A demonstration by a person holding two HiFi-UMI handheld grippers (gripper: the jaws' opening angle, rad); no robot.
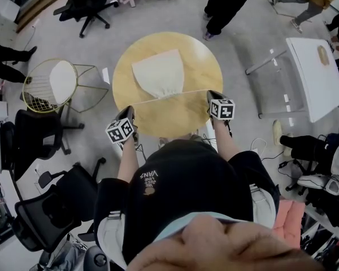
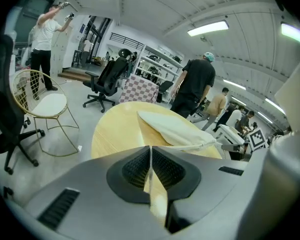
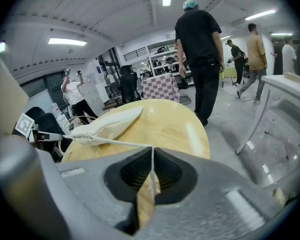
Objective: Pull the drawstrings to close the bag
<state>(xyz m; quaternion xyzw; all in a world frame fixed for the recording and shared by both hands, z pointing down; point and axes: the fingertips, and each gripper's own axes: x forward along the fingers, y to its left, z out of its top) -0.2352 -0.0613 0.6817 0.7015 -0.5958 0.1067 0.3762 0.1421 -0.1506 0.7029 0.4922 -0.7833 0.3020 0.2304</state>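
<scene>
A cream drawstring bag (image 1: pixel 158 72) lies flat on the round wooden table (image 1: pixel 189 117), its gathered mouth toward me. One taut drawstring (image 1: pixel 150 101) runs from the mouth out left to my left gripper (image 1: pixel 129 113), another (image 1: pixel 192 92) runs out right to my right gripper (image 1: pixel 213 96). In the left gripper view the jaws (image 2: pixel 150 151) are shut with the cord (image 2: pixel 185 147) leading in from the bag (image 2: pixel 175 129). In the right gripper view the cord (image 3: pixel 120 143) comes from the bag (image 3: pixel 107 124) into the shut jaws (image 3: pixel 152 151). Both grippers hover at the table's near edge.
A gold wire chair with a white seat (image 1: pixel 51 83) stands left of the table, black office chairs (image 1: pixel 56 202) further left. A clear chair (image 1: pixel 277 83) and a white table (image 1: pixel 316 78) stand to the right. People (image 1: pixel 226 4) are beyond the table.
</scene>
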